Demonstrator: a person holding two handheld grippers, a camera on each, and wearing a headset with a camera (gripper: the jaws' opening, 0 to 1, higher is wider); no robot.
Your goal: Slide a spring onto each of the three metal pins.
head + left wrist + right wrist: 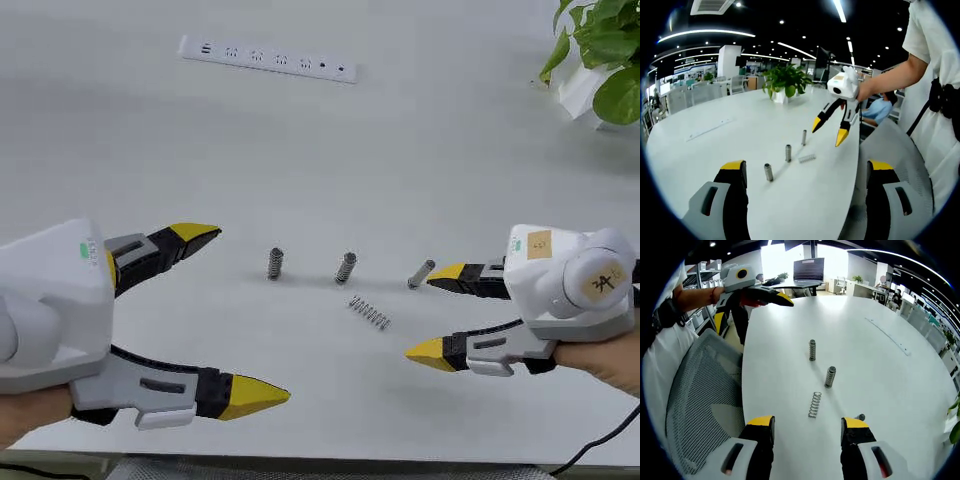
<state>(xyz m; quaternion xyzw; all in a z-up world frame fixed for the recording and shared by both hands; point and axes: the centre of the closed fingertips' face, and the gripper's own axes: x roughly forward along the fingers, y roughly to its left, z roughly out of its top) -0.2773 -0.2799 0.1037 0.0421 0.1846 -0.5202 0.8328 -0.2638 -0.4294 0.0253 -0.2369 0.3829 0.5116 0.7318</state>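
The loose spring (369, 313) lies flat on the white table (330, 150), just left of the right gripper (430, 313) and slightly nearer than the row of three pins. The left pin (275, 263) and the middle pin (346, 267) each carry a coil. The right pin (421, 274) looks bare and sits just beside the far jaw tip of the right gripper; I cannot tell if they touch. The left gripper (228, 313) is well apart from the row, on its left.

In the right gripper view the right pin is mostly hidden behind that gripper's jaw, with just its top showing. In the head view it is hard to tell whether this pin leans or stands upright.

Both grippers are turned on their sides, one jaw far and one near, tips pointing inward toward each other. The left jaws are spread wide and the right jaws stand at a moderate gap; both are empty. The right hand (600, 362) grips its tool from behind and is cut off by the frame edge.
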